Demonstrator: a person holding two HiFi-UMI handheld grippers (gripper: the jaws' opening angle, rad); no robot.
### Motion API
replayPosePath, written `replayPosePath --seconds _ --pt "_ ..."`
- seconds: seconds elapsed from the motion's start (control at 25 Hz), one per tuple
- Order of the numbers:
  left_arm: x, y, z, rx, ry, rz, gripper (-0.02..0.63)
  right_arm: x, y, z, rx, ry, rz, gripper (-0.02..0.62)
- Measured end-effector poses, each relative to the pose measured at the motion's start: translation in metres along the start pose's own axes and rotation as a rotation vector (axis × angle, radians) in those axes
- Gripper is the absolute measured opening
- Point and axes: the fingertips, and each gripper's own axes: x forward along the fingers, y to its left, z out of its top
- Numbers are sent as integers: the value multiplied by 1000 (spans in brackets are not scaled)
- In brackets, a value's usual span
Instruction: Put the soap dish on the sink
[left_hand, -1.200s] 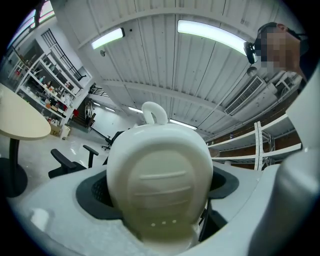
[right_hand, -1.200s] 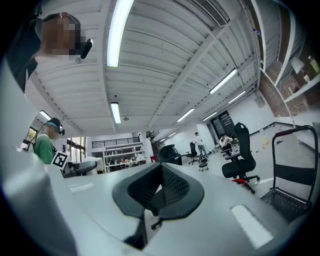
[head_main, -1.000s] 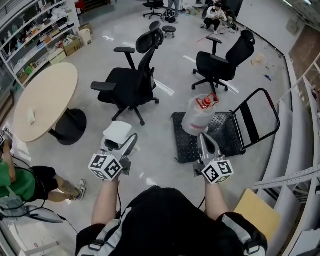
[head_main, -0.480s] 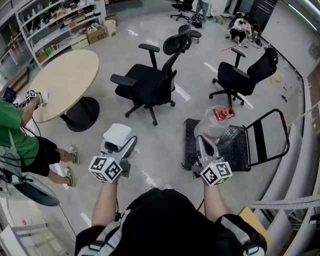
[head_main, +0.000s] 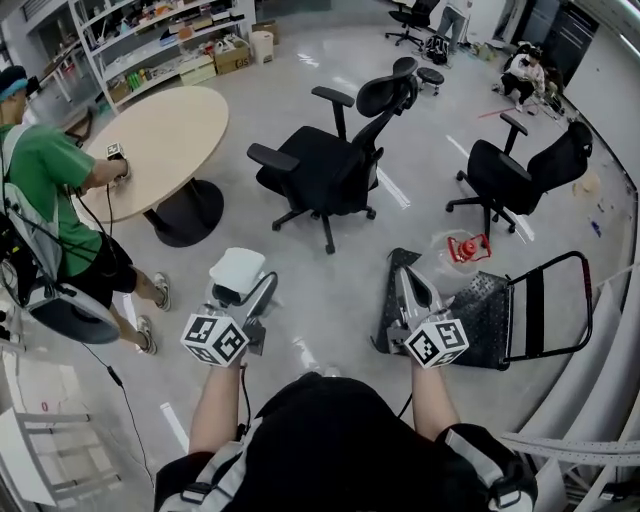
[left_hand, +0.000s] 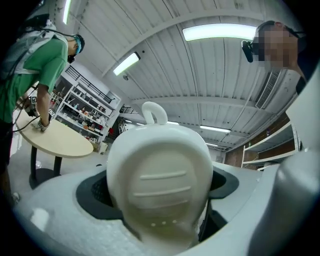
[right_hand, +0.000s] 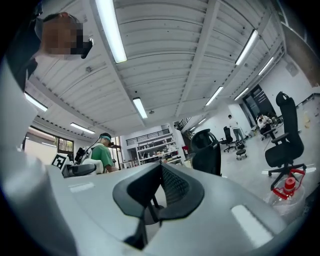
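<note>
**Soap dish carried in left gripper; sink not in view**

1. Left gripper (head_main: 243, 288): jaws clamped on the white soap dish (left_hand: 159, 186). The dish sits upright between them, its ribbed underside facing the left gripper camera and its small loop handle on top. Both grippers are held level at waist height, a posture that suits carrying rather than placing.
2. Right gripper (head_main: 407, 278): jaws pressed together with nothing between them. It appears to be kept free for support at the destination.
3. Destination: no view shows a sink. The surroundings are open floor with a black office chair (head_main: 325, 165), a round table (head_main: 165, 130) and a platform trolley (head_main: 480, 305) carrying a clear water bottle (head_main: 455, 250).
4. Markings: each marker cube (head_main: 214, 340) bears square black-and-white codes. The soap dish shows no brand or label, and print on the distant shelf goods is too small to read
</note>
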Motion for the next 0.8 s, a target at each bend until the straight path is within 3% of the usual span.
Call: replayPosePath --seconds 0.8 --pt "-35 4 -5 0 -52 220 480 53 -3 -24 66 81 219 6"
